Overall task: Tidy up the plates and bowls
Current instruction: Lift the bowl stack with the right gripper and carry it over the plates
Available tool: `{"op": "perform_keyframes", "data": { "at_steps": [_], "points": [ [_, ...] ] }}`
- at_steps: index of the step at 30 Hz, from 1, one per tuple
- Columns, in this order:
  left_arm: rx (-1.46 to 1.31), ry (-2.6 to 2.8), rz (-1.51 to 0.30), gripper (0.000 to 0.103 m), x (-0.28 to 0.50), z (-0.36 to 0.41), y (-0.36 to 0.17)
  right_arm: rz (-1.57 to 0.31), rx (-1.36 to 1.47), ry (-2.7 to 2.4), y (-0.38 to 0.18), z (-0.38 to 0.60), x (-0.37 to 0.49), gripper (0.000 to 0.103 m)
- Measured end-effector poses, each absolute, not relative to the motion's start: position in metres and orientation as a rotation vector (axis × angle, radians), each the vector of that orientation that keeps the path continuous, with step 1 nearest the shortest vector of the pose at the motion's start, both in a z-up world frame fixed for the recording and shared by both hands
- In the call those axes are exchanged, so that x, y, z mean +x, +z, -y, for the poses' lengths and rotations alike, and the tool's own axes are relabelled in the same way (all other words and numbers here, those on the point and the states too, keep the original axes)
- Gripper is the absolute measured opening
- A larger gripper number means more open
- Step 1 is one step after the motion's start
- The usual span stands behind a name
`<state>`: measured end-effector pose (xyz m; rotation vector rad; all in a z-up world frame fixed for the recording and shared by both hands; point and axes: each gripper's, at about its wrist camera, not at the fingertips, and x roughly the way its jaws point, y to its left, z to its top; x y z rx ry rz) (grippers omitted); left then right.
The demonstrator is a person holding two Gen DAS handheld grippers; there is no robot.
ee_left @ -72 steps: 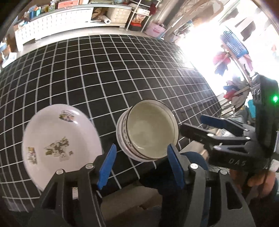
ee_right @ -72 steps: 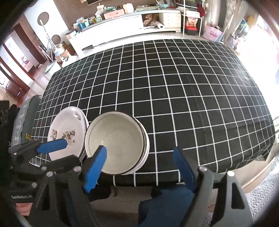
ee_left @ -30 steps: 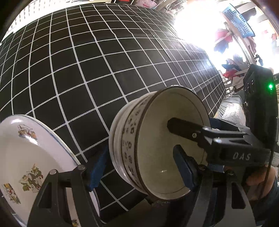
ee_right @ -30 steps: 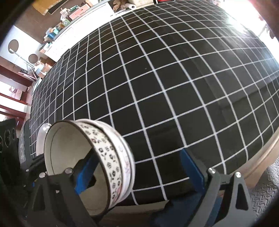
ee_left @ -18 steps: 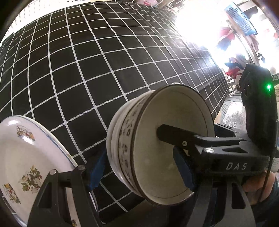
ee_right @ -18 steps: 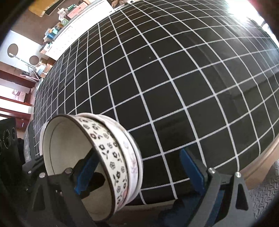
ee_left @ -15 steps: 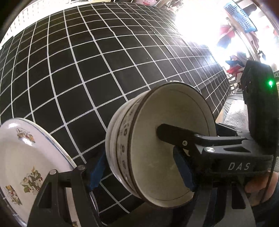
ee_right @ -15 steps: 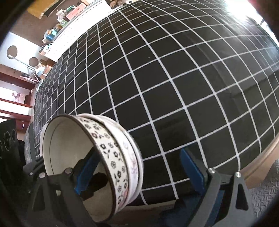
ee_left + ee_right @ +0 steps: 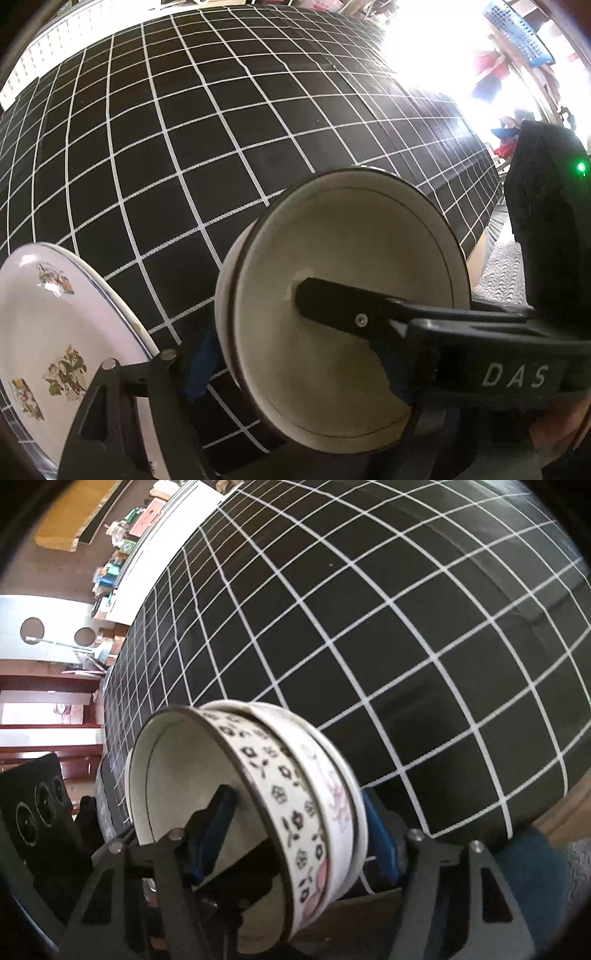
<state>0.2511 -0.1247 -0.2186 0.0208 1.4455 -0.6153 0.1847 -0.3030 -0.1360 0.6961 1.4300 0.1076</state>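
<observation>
Lying at the far left of the left wrist view, a flowered plate point(image 9: 48, 332) is seen on the near edge of the black checked tablecloth point(image 9: 207, 122), just beside a stack of bowls point(image 9: 343, 310). The stack is straddled by the left gripper point(image 9: 295, 363), one blue pad against the outer wall and the other inside the top bowl, so the jaws are held closed on it. In the right wrist view the stack is shown tilted near the table's edge, a black-flowered bowl point(image 9: 280, 797) nested in a pink-patterned one point(image 9: 338, 794). The right gripper point(image 9: 295, 830) has just been closing, with the walls of both bowls between its pads, one pad inside and one outside; both appear pressed against them.
</observation>
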Motion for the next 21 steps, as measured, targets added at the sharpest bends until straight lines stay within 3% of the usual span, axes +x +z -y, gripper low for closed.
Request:
{"op": "perform_keyframes", "data": {
  "at_steps": [11, 21],
  "points": [
    [-0.007, -0.602, -1.455, 0.076, 0.243, 0.133, -0.220, -1.428, 0.658, 0.071, -0.126, 0.282, 0.191, 0.069],
    [-0.060, -0.573, -1.387, 0.076, 0.250, 0.121, -0.178, -1.404, 0.602, 0.095, -0.089, 0.255, 0.208, 0.069]
  ]
}}
